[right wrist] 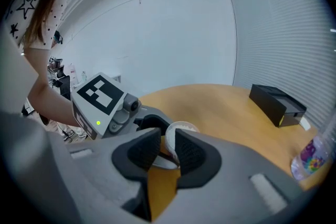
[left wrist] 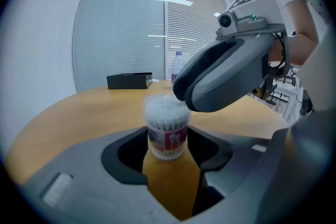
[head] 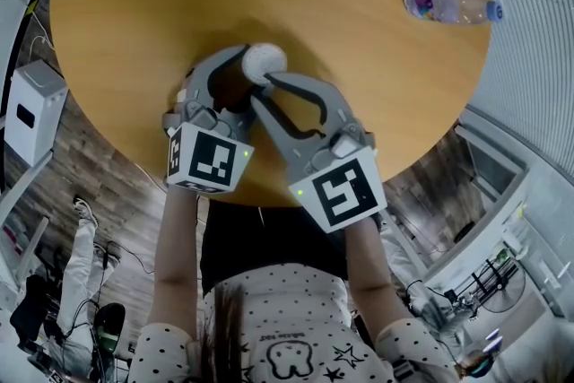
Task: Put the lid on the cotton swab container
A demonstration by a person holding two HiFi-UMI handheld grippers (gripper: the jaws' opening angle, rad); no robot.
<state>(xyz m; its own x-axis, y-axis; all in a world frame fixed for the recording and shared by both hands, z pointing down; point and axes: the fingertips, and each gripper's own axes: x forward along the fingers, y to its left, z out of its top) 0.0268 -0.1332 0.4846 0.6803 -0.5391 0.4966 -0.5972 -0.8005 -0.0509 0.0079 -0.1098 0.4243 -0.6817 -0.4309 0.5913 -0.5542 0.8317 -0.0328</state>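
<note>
**Cotton swab container steadied at the near edge of the tabletop, lid held at its mouth**

The cotton swab container (left wrist: 167, 123) stands upright between the jaws of the left claw (left wrist: 168, 136), which seem pressed against its lower sides. It looks like light, thin plastic, likely easy to tip or squash, so a low, gentle hold suits it. The right claw (right wrist: 167, 140) is clenched on the rim of the lid (right wrist: 181, 128), right over the container; whether it is seated I cannot tell. The red-and-white label shows swab pictures, with print too small to read. Well apart on the tabletop (head: 341, 4) lies a water bottle (head: 448, 3), its purple label unreadable.
</note>
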